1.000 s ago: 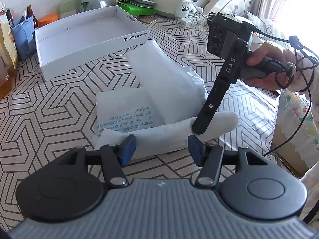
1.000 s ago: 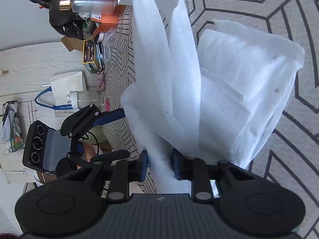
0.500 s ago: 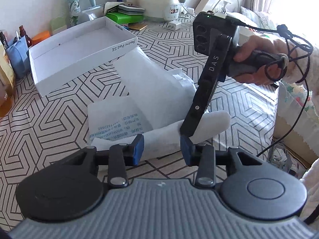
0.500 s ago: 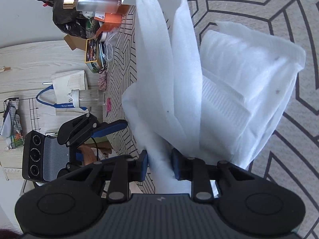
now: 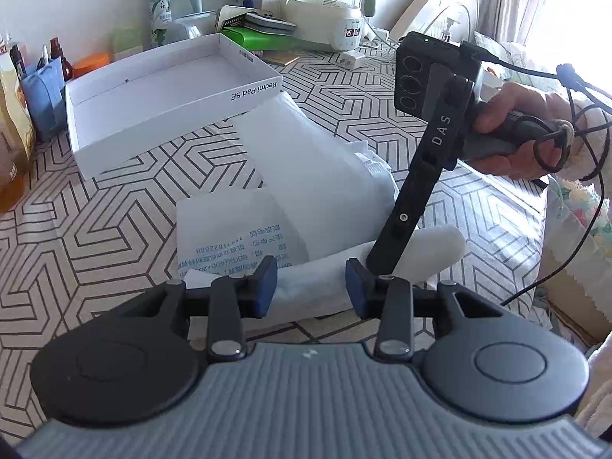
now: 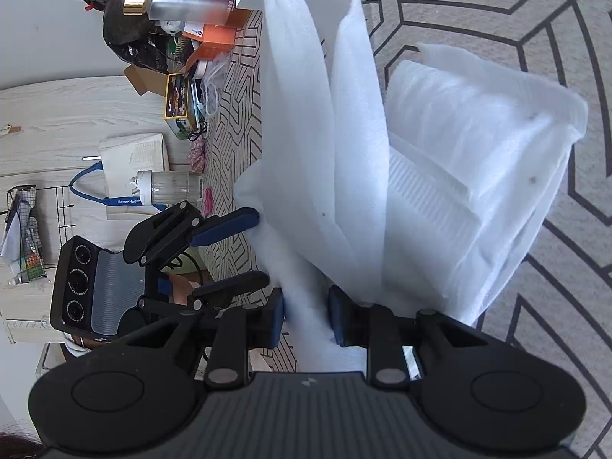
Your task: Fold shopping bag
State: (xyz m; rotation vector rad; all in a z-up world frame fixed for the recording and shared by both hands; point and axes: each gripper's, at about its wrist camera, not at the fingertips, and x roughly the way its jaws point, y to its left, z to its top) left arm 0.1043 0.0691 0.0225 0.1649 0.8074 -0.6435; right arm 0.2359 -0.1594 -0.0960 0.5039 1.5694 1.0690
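A white non-woven shopping bag (image 5: 317, 176) lies partly folded on the patterned tablecloth, with a printed label panel (image 5: 244, 237) facing up. Its long handle strip (image 6: 325, 114) runs up the right wrist view beside the folded body (image 6: 478, 160). My right gripper (image 6: 306, 317) is shut on the bag's near rolled edge; it also shows in the left wrist view (image 5: 386, 264), tilted down onto the roll. My left gripper (image 5: 310, 287) is open, its jaws either side of the same rolled edge, not closed on it. It also shows in the right wrist view (image 6: 244, 248).
A white Redmi Pad SE box lid (image 5: 160, 95) stands open behind the bag. Bottles, a blue holder (image 5: 38, 88) and appliances line the back. The table's right edge (image 5: 535, 206) drops off near my right hand. Clutter (image 6: 164, 38) fills the table's far end.
My left gripper has closed in on the bag's rolled edge, with its jaws narrower than a second ago. The right gripper keeps its hold on the bag and has barely moved.
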